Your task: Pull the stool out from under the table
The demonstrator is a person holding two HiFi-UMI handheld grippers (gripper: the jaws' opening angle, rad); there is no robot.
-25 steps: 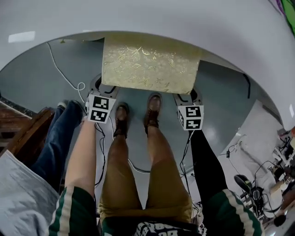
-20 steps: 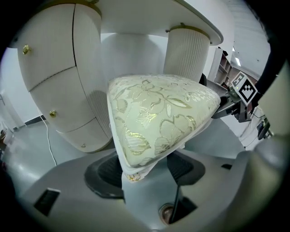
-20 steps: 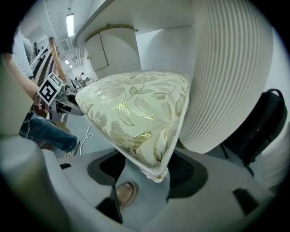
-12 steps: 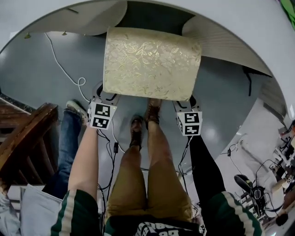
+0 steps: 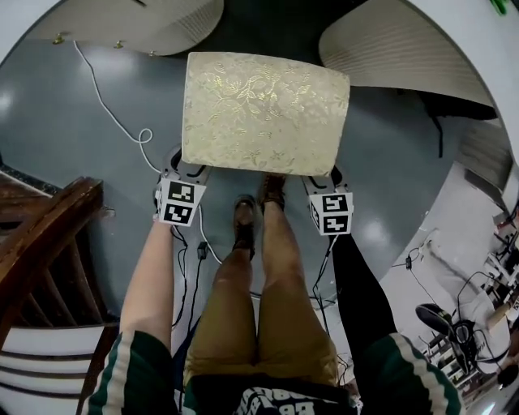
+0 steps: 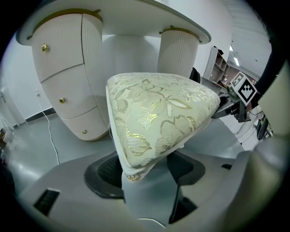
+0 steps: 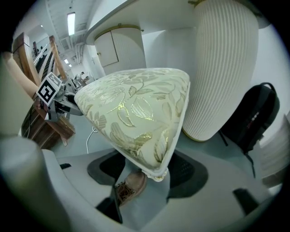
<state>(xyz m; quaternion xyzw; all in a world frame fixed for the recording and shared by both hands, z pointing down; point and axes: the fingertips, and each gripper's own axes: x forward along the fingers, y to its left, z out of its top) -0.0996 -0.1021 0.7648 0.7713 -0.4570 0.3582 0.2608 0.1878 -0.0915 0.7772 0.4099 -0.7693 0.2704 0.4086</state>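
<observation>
The stool (image 5: 265,109) has a cream cushion with a gold flower pattern and stands on the grey floor, in front of the white table (image 5: 486,73). My left gripper (image 5: 185,162) is shut on its near left corner, my right gripper (image 5: 327,174) on its near right corner. In the left gripper view the cushion corner (image 6: 136,158) sits between the dark pads of the left gripper (image 6: 145,174). The right gripper view shows the other corner (image 7: 154,167) wedged in the right gripper (image 7: 149,174), with a brown shoe (image 7: 131,183) below it.
The table's drawer pedestal (image 5: 162,20) and ribbed column (image 5: 389,49) stand behind the stool. A wooden chair (image 5: 40,243) is at the left, a white cable (image 5: 113,121) lies on the floor, a black backpack (image 7: 253,118) leans by the column, and cluttered gear (image 5: 462,332) sits at the right.
The stool has slid toward me, out from under the tabletop, with both grippers on its corners. My feet stepped back. The jeans-clad legs at the left have gone from view.
</observation>
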